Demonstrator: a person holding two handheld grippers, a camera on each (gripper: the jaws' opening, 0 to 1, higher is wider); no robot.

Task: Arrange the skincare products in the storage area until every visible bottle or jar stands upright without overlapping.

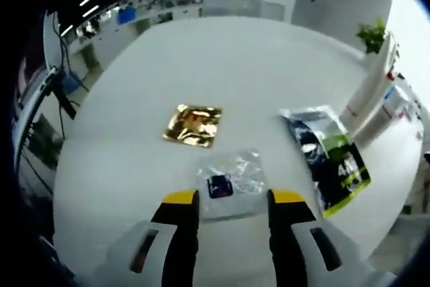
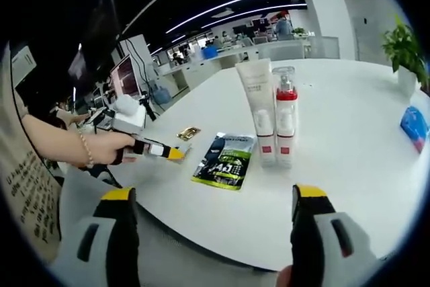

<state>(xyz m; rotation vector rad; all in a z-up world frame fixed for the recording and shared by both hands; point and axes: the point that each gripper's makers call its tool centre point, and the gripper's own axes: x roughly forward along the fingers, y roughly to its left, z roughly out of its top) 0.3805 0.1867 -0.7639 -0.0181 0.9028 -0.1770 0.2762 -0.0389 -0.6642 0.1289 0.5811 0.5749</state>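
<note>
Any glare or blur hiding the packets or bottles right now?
Left gripper view: the gold sachet glints with reflections, the clear packet is soft and shiny, and fisheye bends the table edge. Right gripper view: the tube and pump bottle read sharp; ceiling lights streak.

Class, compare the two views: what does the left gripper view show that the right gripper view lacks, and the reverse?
Left gripper view alone: a clear sachet just ahead of the open left gripper. Right gripper view alone: a white tube and a red-capped bottle standing upright side by side, and a hand. Shared: the white table, gold packet and dark green-black pouch.
</note>
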